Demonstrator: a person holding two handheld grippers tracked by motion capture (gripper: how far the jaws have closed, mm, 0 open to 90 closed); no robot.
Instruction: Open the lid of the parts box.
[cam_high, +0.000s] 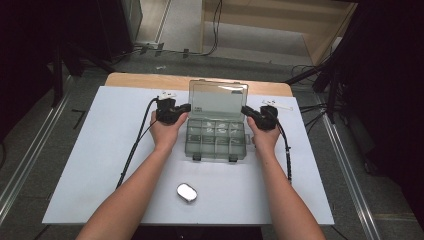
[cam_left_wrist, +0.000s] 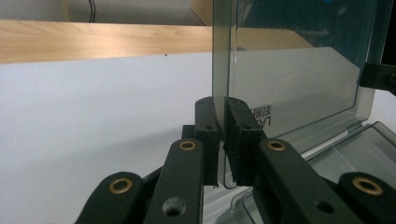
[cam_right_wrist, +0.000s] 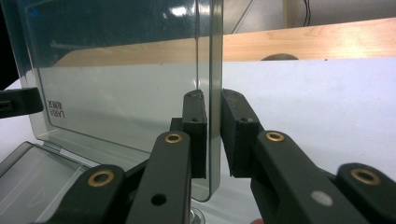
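High view: lid (cam_high: 218, 99) of organizer box (cam_high: 216, 142) upright, my left claw (cam_high: 188, 107) and right claw (cam_high: 245, 110) each clamped on a side edge; lowering lid and latching left.

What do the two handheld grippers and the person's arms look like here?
Both the left gripper and the right gripper are black, with blocky fingers on linkage bars with brass-coloured pivots. A black cable trails from each. The forearms are bare, with no sleeves or gloves.
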